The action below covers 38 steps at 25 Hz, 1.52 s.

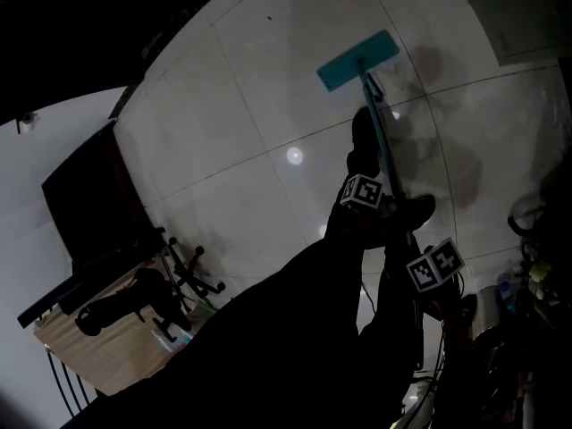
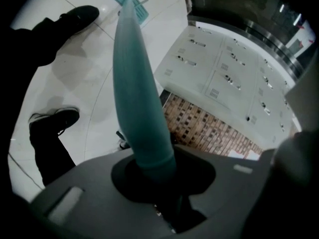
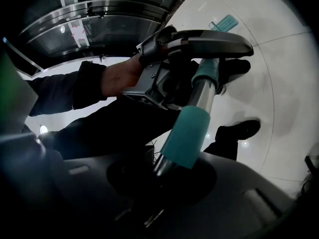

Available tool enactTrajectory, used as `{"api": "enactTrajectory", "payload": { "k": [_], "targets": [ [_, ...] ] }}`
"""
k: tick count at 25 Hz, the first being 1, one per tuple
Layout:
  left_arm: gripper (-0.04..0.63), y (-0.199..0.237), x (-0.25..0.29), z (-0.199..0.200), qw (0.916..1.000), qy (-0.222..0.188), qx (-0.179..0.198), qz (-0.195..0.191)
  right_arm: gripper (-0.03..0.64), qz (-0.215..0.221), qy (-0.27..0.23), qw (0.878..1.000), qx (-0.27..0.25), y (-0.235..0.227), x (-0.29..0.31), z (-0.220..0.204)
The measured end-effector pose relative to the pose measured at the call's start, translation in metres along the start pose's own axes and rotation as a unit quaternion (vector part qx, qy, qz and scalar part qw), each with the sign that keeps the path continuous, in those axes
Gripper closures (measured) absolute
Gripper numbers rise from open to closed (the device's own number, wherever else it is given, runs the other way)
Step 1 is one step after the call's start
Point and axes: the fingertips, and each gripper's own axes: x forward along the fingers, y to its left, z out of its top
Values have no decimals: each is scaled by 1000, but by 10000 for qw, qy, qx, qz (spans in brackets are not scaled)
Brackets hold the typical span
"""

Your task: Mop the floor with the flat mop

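Clamping the mop handle (image 1: 379, 137): left hand-held gripper (image 2: 149, 169); right hand-held gripper (image 3: 173, 169).

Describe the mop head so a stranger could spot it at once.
Start with the pale tiled floor filling the head view. Follow the teal handle to its far end, near the top: there lies the mop head. It is the only flat teal rectangle, while the shoes beside the handle are dark.

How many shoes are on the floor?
2: one shoe near the mop head, the other shoe farther back from it.
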Motion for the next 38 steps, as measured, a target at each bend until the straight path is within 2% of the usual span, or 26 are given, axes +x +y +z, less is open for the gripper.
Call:
{"api": "enactTrajectory", "payload": {
  "k": [8, 13, 19, 27, 30, 33, 38],
  "targets": [
    [499, -47, -30, 74, 9999, -117, -37, -2, 515, 52, 27, 10000, 6, 15, -25, 86],
    [500, -84, -56, 141, 9999, -97, -6, 32, 515, 202, -139, 9997, 20, 27, -43, 166],
    [495, -130, -79, 231, 9996, 82, 244, 80, 515, 61, -254, 9996, -64, 23, -70, 266],
    [500, -166, -107, 324, 9980, -507, 383, -26, 515, 72, -385, 9990, -203, 19, -86, 361],
    [500, -171, -113, 345, 9969, -625, 468, 0, 515, -47, -393, 9989, -259, 14, -88, 382],
    [502, -171, -110, 350, 9967, -607, 543, -4, 515, -153, -378, 9986, -330, 7, -89, 384],
    [502, -172, -99, 322, 9964, -660, 524, -63, 515, 37, -464, 9983, -341, 17, -90, 355]
  ]
}}
